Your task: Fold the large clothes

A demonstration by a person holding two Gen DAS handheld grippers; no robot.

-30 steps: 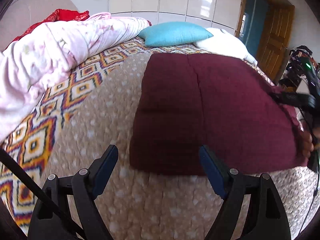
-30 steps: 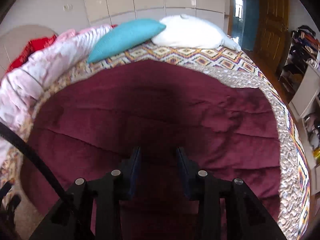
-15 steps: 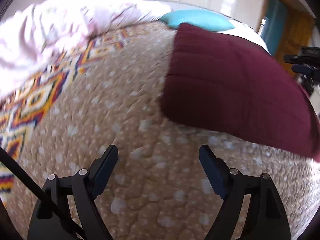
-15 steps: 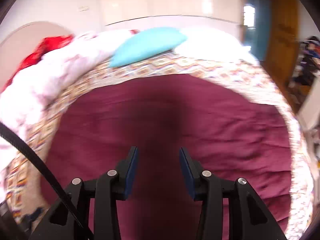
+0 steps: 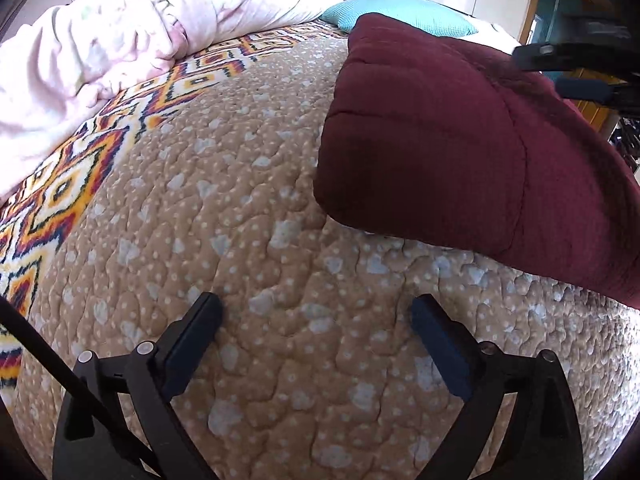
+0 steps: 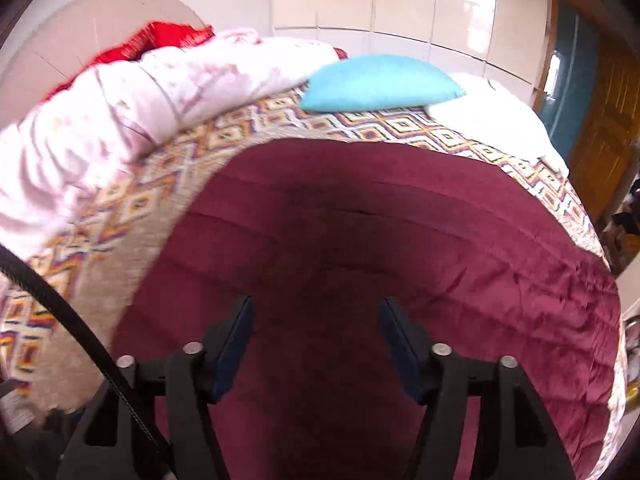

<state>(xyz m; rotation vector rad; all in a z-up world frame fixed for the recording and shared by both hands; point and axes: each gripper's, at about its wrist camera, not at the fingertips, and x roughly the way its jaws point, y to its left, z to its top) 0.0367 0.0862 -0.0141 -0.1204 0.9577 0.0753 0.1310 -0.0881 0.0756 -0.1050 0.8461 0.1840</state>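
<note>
Folding well under way by the look of it: maroon garment (image 5: 460, 132) lying on the bed as a thick, squared-off, multi-layered pad, rounded fold edge and stitched seams showing in the left wrist view, near corner plump and doubled. Same maroon garment (image 6: 380, 240) filling most of the right wrist view, spread flat with light creasing toward its right side. Probably one or more folds still to make, since the piece covers a large share of the bedspread; final size impossible to judge from here. Left gripper (image 5: 316, 320) spread wide, holding nothing, low over the tan dotted bedspread (image 5: 240, 240), just short of the garment's near-left corner and not touching it. Right gripper (image 6: 316, 320) parted too, nothing between its fingers, hanging over the cloth; contact with the fabric hard to tell. Edges: clean left edge and near edge exposed on the tan quilt, both reachable; far edge ending on the patterned band (image 6: 400, 128) before the teal pillow (image 6: 380, 84). Room: broad bare stretch of bedspread left of the garment for swinging a fold across; pink duvet (image 5: 120, 40) heaped along the left side, well apart from the cloth; white pillow (image 6: 500, 120) beyond the far right corner; right edge close to the bed's side, little spare there.
</note>
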